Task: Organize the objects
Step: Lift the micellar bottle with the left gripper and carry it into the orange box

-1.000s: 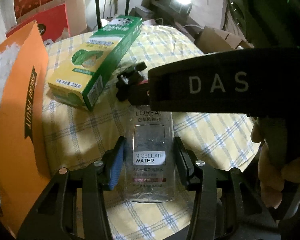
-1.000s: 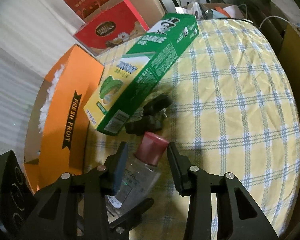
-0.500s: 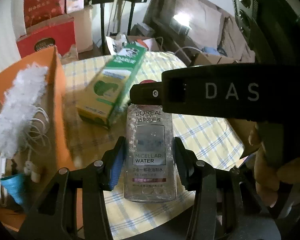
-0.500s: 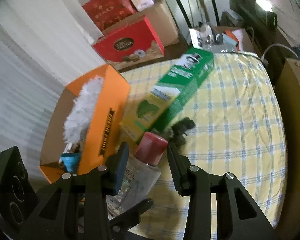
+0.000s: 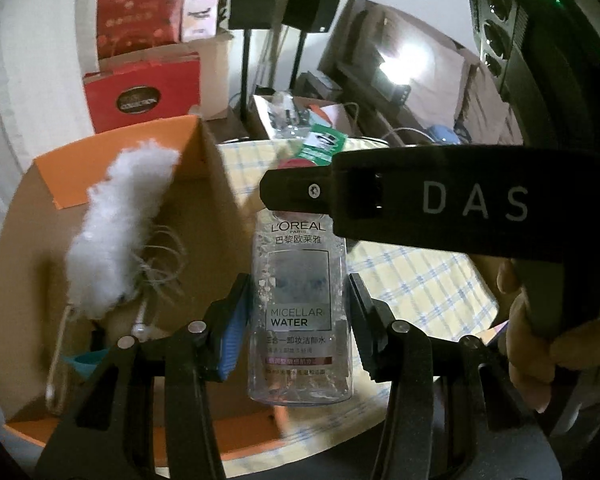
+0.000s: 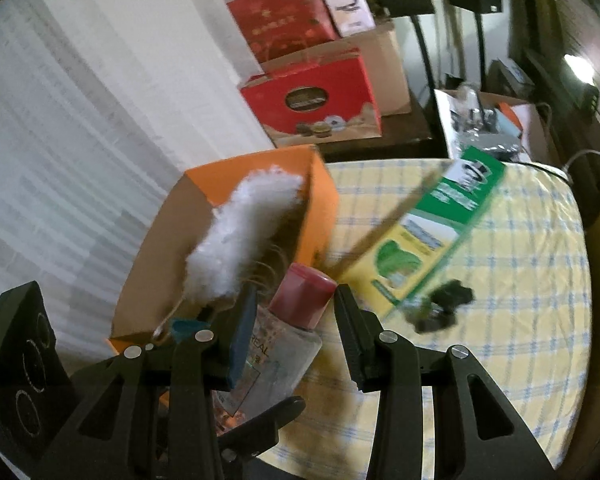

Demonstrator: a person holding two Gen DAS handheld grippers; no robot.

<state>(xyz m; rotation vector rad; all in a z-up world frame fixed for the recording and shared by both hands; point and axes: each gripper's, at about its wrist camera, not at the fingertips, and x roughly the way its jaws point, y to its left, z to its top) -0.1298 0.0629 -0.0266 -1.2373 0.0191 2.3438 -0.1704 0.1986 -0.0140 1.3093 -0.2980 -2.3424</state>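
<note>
The L'Oréal micellar water bottle (image 5: 299,312) is being held above the table's edge beside the orange box (image 5: 204,184), body clamped by the left gripper (image 5: 296,320), cap by the right gripper (image 6: 296,316); smooth, rigid plastic is being judged slippery.

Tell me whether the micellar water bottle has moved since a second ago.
Yes. The micellar water bottle has risen off the checked tablecloth, toward the orange box.
</note>
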